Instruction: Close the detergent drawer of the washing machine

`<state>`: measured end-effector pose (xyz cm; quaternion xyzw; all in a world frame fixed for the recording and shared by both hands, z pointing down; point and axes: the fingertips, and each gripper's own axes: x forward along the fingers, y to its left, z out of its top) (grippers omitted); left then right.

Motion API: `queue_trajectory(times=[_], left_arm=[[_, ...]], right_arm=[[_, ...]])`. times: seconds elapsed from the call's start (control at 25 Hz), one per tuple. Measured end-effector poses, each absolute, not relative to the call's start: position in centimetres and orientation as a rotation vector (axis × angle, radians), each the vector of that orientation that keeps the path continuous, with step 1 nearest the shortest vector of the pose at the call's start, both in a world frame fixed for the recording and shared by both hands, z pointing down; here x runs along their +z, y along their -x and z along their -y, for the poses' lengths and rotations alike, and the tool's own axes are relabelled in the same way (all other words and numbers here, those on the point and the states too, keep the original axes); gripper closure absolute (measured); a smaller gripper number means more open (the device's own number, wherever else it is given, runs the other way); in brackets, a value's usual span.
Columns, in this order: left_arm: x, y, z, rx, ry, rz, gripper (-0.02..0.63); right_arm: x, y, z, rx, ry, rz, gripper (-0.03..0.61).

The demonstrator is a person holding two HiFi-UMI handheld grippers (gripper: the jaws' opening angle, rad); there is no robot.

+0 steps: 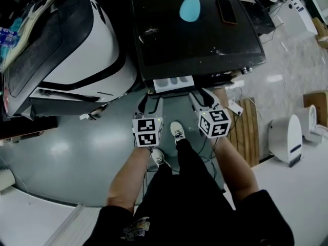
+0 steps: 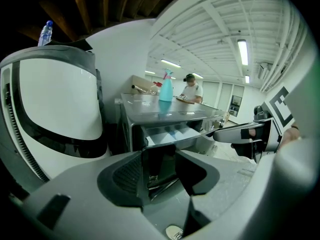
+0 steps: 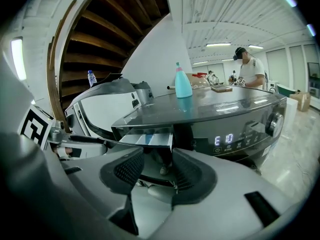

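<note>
**Drawer open, both grippers short of it**

The left gripper [image 2: 160, 174] and right gripper [image 3: 157, 170] both have their fingers released, grasping nothing. Just ahead, the white plastic detergent drawer [image 1: 174, 83] juts open from the dark grey washing machine [image 1: 195, 40]. An off-centre push could skew and jam it. Its runners are hidden, and the remaining gap is probably small.

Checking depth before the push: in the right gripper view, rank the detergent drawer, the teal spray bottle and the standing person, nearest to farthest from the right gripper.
From the right gripper:
1. Detergent drawer, pulled out, just ahead of the jaws.
2. Teal spray bottle, upright on the washing machine top, farther back.
3. Person, far behind the machine, upper right.
</note>
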<state>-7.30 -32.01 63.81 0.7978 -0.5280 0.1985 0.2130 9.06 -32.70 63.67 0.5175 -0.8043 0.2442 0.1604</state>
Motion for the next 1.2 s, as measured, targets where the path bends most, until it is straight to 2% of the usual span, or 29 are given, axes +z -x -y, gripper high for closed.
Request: queue_trajectory(times=[1.2], left_arm=[[62.3, 10.3, 35.3, 0.478, -2.103, 1.592, 0.416]], right_arm=[[64.0, -8.5, 37.5, 0.813, -1.654, 2.179, 0.401]])
